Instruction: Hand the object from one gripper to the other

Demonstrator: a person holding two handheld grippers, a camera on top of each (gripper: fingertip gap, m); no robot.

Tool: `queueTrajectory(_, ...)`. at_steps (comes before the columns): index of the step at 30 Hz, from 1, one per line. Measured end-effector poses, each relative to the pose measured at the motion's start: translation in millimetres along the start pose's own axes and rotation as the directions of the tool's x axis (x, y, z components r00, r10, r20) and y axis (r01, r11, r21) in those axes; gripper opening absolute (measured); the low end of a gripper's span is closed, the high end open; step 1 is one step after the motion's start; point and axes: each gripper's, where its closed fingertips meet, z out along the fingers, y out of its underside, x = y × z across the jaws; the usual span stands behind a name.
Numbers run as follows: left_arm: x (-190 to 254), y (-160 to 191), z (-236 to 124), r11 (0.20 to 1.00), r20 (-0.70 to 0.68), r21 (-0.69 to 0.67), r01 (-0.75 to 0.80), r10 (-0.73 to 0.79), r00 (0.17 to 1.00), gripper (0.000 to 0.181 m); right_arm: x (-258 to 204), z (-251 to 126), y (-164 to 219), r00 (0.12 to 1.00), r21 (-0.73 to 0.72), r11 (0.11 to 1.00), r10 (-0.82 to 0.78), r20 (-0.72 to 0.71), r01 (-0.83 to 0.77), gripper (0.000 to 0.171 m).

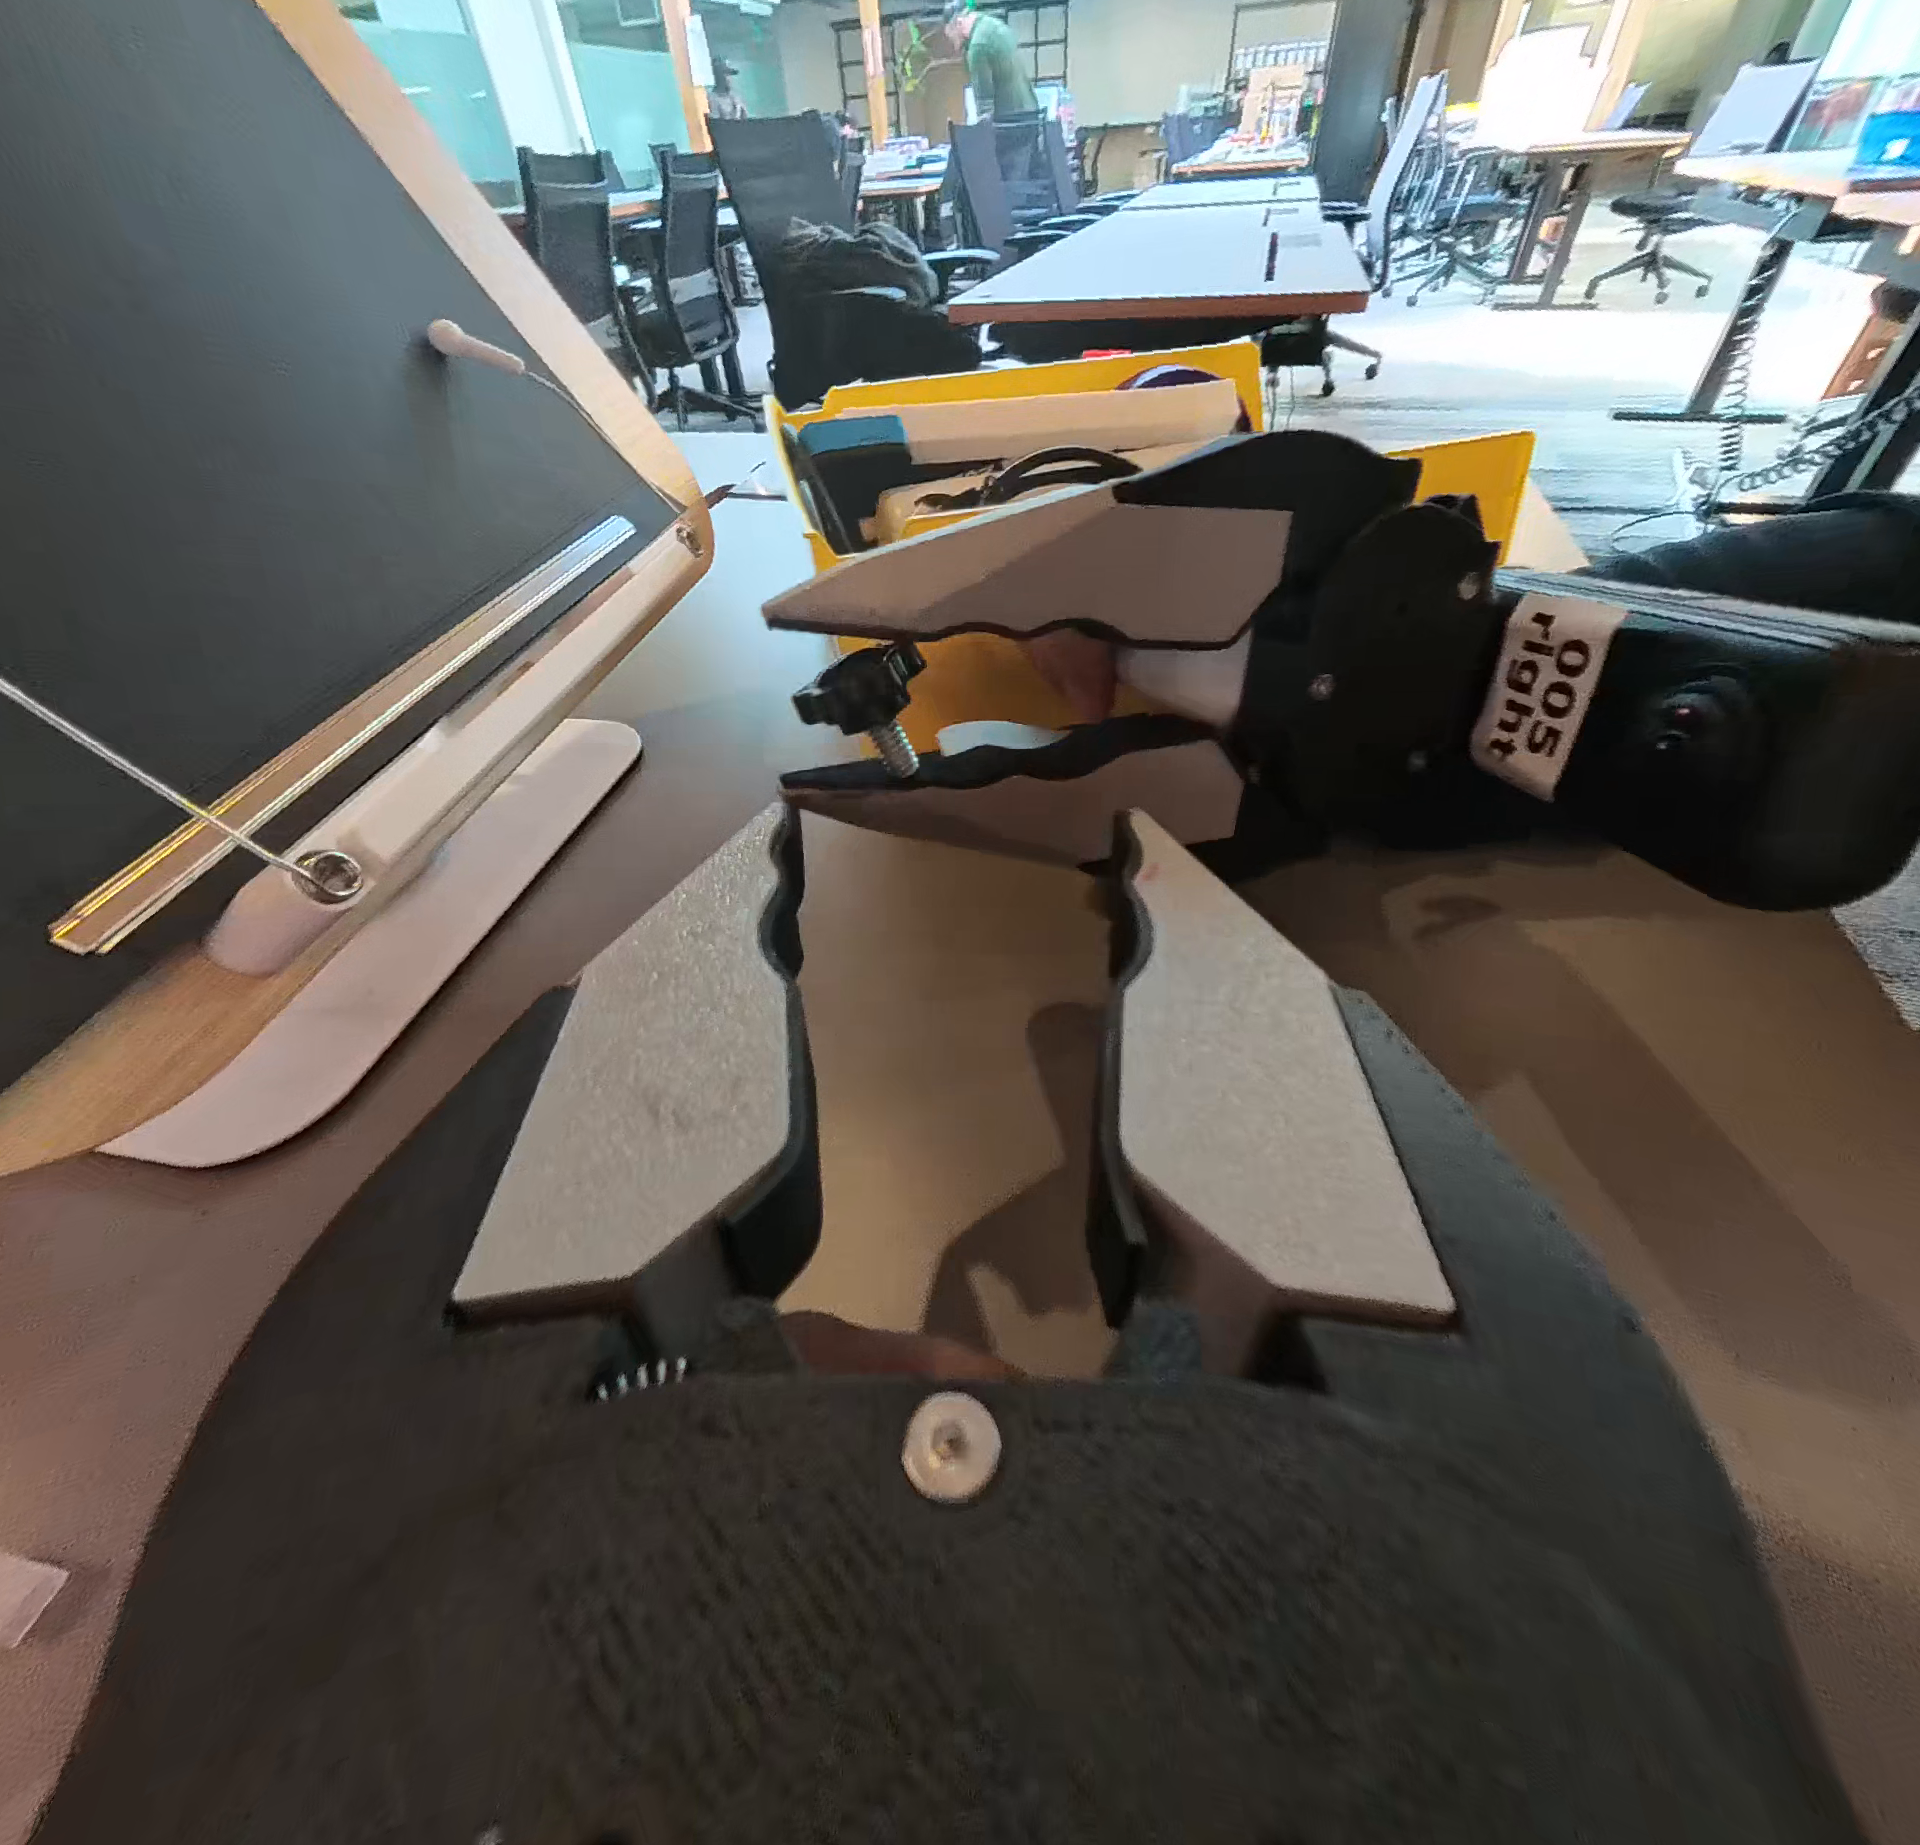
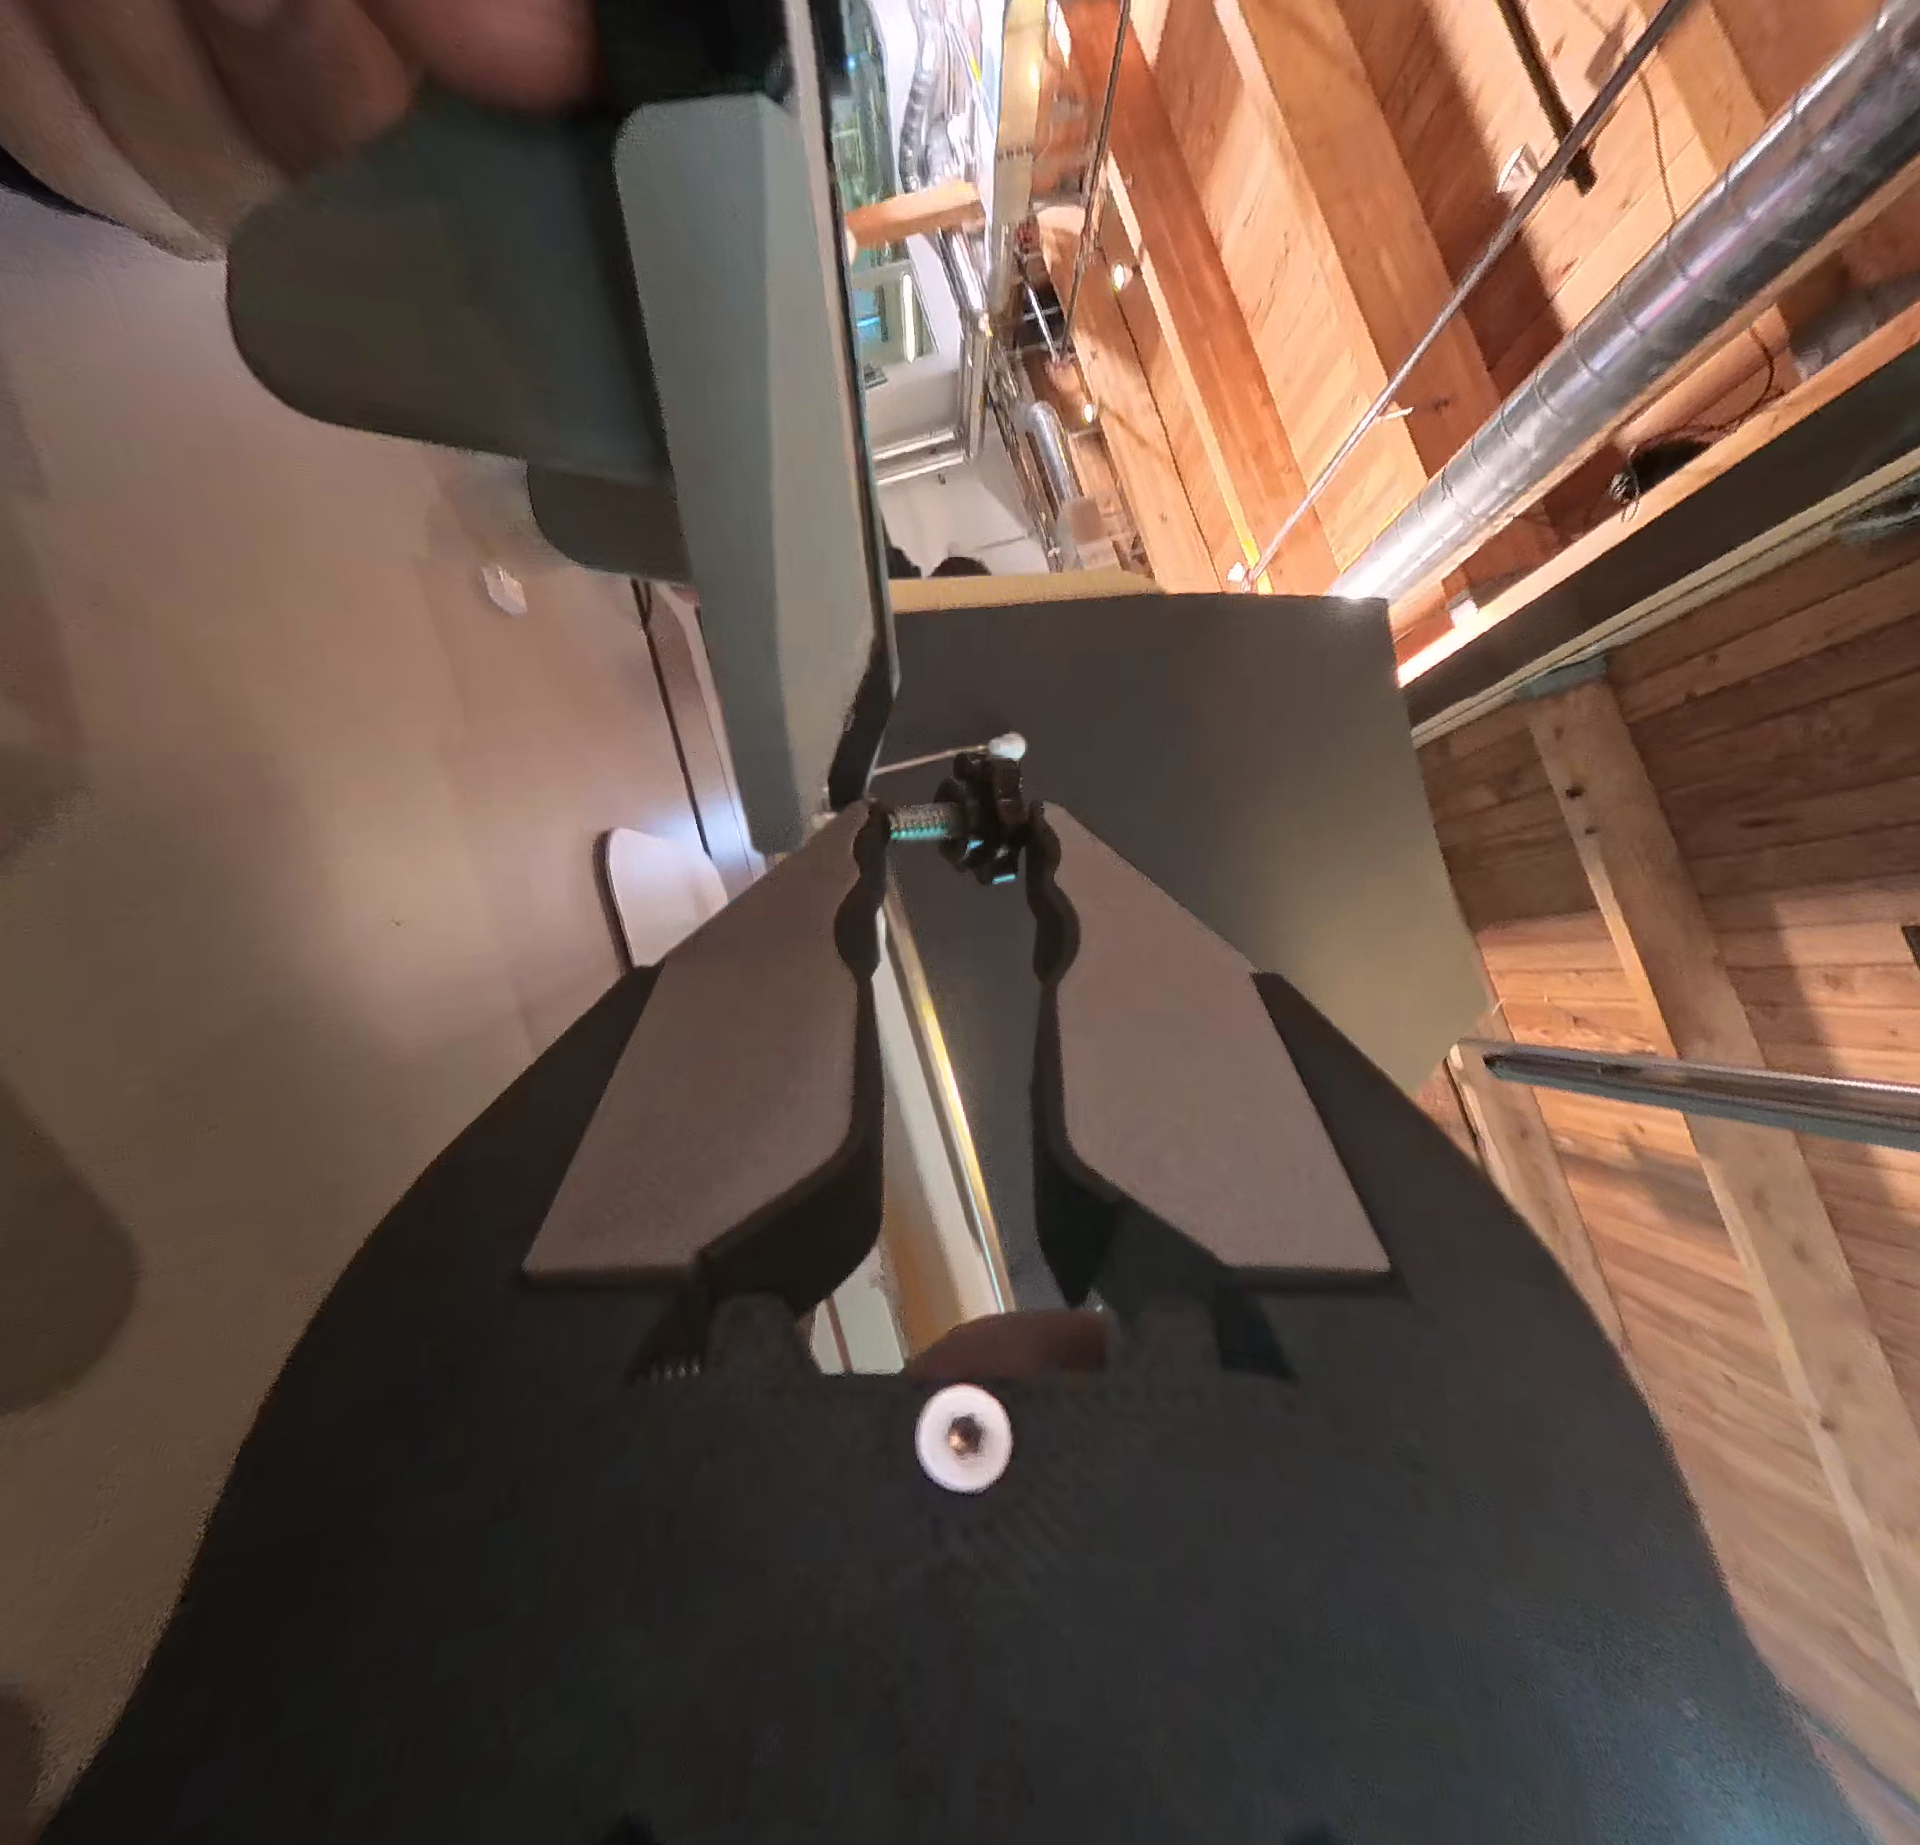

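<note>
the knob screw [image 1: 860, 696] (a black star-shaped knob with a short threaded metal stem) sits at the very tips of the right gripper [image 1: 795, 694]. the gripper lies on its side in the left wrist view, so 1 finger is above and 1 below; the stem end rests on the lower fingertip and the knob is up near the upper one. in the right wrist view the same screw [image 2: 971, 827] spans the gap between the 2 tips, stem touching 1 finger, knob against the other. so the right gripper is partly closed and pinches the screw across its length.

the left gripper [image 1: 956, 850] is spread wide with nothing between its fingers. its tips are just below the right gripper's lower finger, near the screw but apart from it.

counted: 1 screw, 2 grippers, 2 fingers on each. behind the right gripper stands 1 yellow box [image 1: 1475, 465] with odds and ends in it, and at the left 1 tilted black board [image 1: 260, 424] in a wood frame, all on 1 brown table [image 1: 1558, 1120].
</note>
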Motion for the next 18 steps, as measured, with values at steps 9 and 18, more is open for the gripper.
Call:
queueTrajectory(9,-2,-11,-8,0.997,-0.024,0.055,0.052,-0.051,0.998,0.047,-8,-8,-12,0.997,0.057,0.998,0.002,0.074,-0.006,0.023)
queueTrajectory(18,-13,7,-2,0.991,0.086,-0.073,-0.109,0.115,0.990,0.019,-32,-6,-11,0.975,0.014,0.996,0.085,0.207,-0.090,0.023)
